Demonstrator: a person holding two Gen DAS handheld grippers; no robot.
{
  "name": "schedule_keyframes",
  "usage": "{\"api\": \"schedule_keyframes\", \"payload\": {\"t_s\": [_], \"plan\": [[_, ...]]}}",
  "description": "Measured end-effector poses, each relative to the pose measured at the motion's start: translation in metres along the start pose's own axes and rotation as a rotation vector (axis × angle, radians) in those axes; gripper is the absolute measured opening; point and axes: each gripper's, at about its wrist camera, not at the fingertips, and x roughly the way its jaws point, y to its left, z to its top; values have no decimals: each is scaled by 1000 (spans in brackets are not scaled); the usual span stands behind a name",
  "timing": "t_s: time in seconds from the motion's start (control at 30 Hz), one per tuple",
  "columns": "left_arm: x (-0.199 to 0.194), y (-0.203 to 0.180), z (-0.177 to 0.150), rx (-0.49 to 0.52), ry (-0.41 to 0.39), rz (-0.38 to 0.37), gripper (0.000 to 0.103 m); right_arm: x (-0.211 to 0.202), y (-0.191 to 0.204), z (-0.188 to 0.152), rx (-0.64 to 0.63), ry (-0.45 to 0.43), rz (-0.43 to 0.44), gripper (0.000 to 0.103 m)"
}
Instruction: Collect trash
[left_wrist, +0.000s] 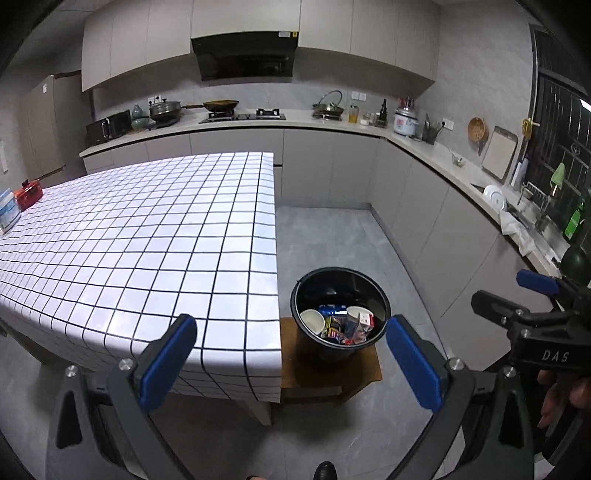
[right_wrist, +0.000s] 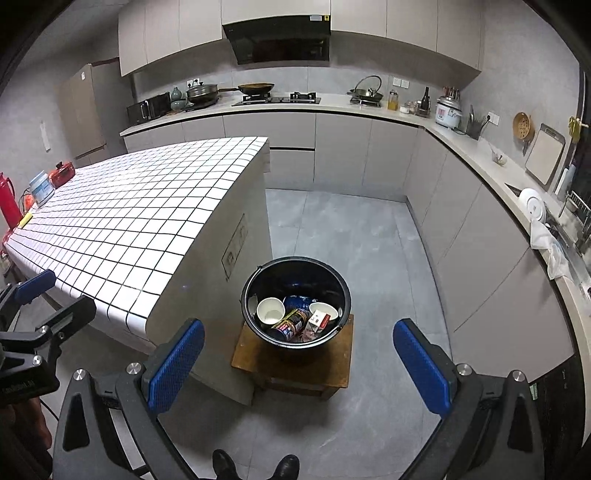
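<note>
While both grippers hang spread wide and empty, the left gripper (left_wrist: 291, 354) and right gripper (right_wrist: 299, 365) face a black bucket (right_wrist: 295, 301) on a wooden stool (right_wrist: 291, 363) beside the tiled table (left_wrist: 140, 236); paper cups (right_wrist: 270, 310), a can (right_wrist: 290, 322) and a carton (right_wrist: 318, 320) lie inside the bucket.

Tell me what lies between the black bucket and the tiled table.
Nothing: in the right wrist view, only bare grey floor separates the bucket from the table.

The right gripper (left_wrist: 532, 295) body reads "DAS".

Glossy black plastic bucket (right_wrist: 295, 284) sits on a worn wooden stool (right_wrist: 258, 354).
</note>
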Motion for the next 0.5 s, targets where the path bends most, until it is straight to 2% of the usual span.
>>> {"api": "schedule_keyframes", "payload": {"t_s": [0.5], "plan": [[3,7,1,-12,-16,13,103,4,4,13,-23,-18,17,103]]}}
